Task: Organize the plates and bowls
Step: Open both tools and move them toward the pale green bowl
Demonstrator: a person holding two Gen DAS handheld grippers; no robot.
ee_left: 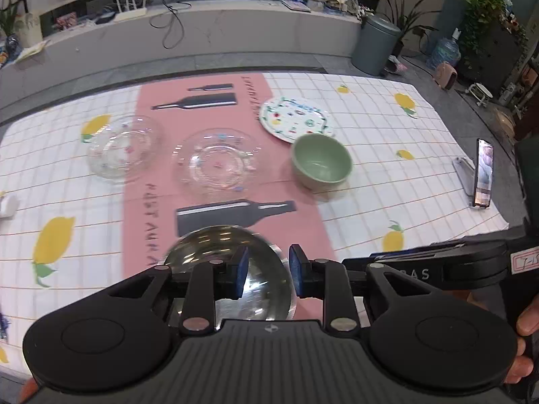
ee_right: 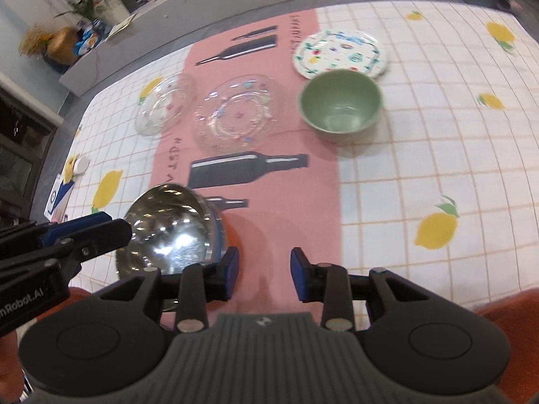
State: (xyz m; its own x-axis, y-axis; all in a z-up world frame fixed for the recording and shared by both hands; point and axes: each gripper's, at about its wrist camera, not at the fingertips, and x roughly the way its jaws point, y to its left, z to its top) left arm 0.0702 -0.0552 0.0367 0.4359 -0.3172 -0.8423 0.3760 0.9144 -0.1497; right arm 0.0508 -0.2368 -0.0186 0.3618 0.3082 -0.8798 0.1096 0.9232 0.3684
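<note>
A shiny steel bowl point(ee_left: 215, 252) point(ee_right: 171, 229) sits on the pink runner near the table's front edge. My left gripper point(ee_left: 269, 269) hovers over it, open: one blue pad is above the bowl's inside, the other near its right rim, and neither presses on it. My right gripper point(ee_right: 265, 269) is open just right of the bowl, with only runner between its fingers. Farther back lie a green bowl point(ee_left: 321, 161) point(ee_right: 340, 104), a patterned plate point(ee_left: 296, 119) point(ee_right: 340, 54) and two clear glass plates point(ee_left: 215, 165) point(ee_left: 124, 148) point(ee_right: 237, 114) point(ee_right: 165, 104).
A phone on a stand point(ee_left: 483, 171) is propped near the table's right edge. A small white object point(ee_left: 8, 205) point(ee_right: 81, 165) lies at the left edge. The left gripper's fingers point(ee_right: 84, 225) reach in beside the steel bowl. A lemon-print cloth point(ee_right: 438, 168) covers the table.
</note>
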